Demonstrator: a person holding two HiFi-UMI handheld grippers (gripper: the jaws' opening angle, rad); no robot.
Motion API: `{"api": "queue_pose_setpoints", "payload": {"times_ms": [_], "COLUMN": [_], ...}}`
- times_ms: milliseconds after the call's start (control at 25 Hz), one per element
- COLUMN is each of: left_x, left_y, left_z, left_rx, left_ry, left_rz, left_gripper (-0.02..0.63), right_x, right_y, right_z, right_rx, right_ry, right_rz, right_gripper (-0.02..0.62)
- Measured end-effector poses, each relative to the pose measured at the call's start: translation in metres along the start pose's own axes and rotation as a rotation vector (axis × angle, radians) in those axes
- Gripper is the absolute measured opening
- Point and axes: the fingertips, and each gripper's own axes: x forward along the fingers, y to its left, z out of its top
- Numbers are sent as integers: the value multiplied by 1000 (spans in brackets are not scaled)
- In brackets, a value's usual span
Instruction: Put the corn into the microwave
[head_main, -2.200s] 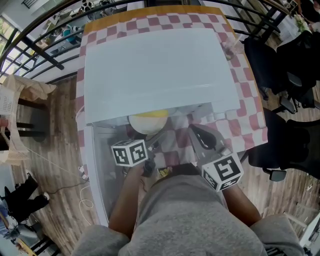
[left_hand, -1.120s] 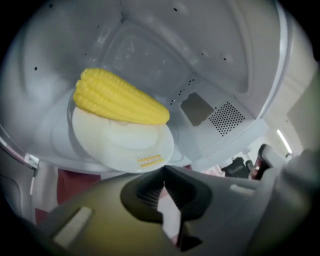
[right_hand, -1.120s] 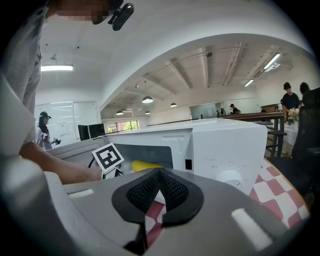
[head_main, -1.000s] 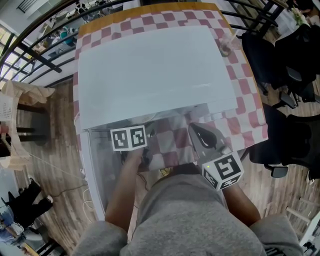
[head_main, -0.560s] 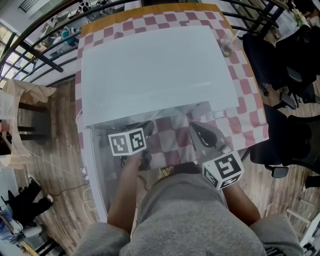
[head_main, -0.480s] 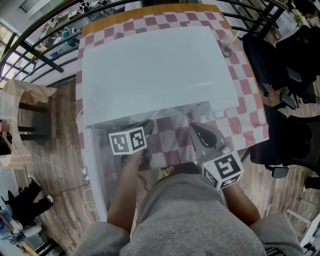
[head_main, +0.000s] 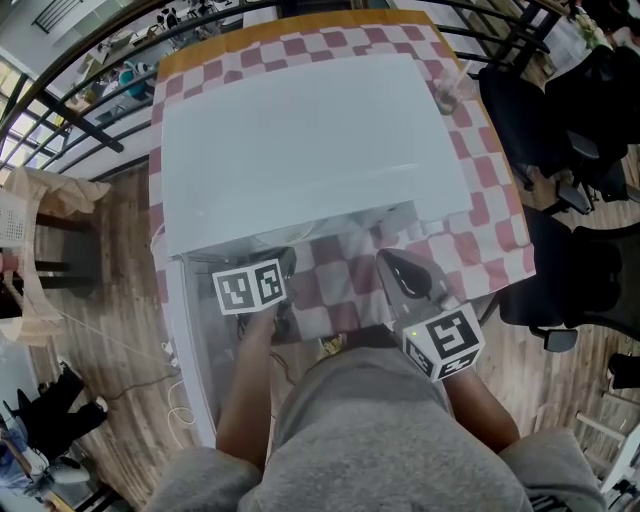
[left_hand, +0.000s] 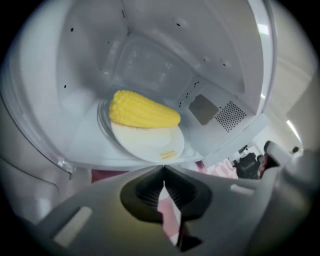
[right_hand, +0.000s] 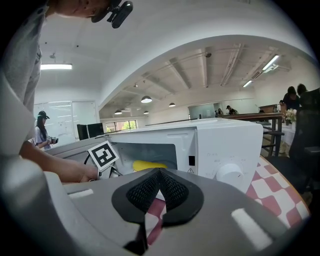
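Left gripper view: corn (left_hand: 145, 109) on plate (left_hand: 145, 144) in microwave (left_hand: 85, 55), label (left_hand: 169, 154) illegible; left gripper (left_hand: 163, 171) and right gripper (right_hand: 159, 173) closed

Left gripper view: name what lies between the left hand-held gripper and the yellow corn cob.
Round white plate, then the white microwave front sill; the left gripper view shows it.

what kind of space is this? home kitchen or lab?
Likely an open office or lab hall, not a home kitchen: the microwave sits on a checkered tablecloth, black office chairs beside it, monitors and strip lights in the big room behind.
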Motion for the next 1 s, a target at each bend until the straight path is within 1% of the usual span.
{"api": "queue_pose_setpoints", "payload": {"times_ms": [240,440,560,640,800,1000], "left_x": [3,10,12,10,-5,-39], "left_y": [-4,-8,-9,-12,-29,-62], "left_z": [10,24,27,27,22,8], "left_rx": [42,44,36,47,103,190], "left_ry": [-1,-19,-23,-36,-97,-221], "left_rz": [13,3,-5,0,-10,-25], "left_gripper": [9,9,9,9,9,9], "right_x": [5,6,3,-1,-14,-42], "right_y": [3,2,1,-2,-12,-17], "right_z": [6,7,8,11,17,23], "right_rx": [-7,-11,-15,-19,-25,-47], "right_ry": [-7,-7,-11,-22,-49,-79], "right_rz": [7,9,3,-7,-41,-94], "right_gripper": [-3,-3,-3,-2,-3,-2]}}
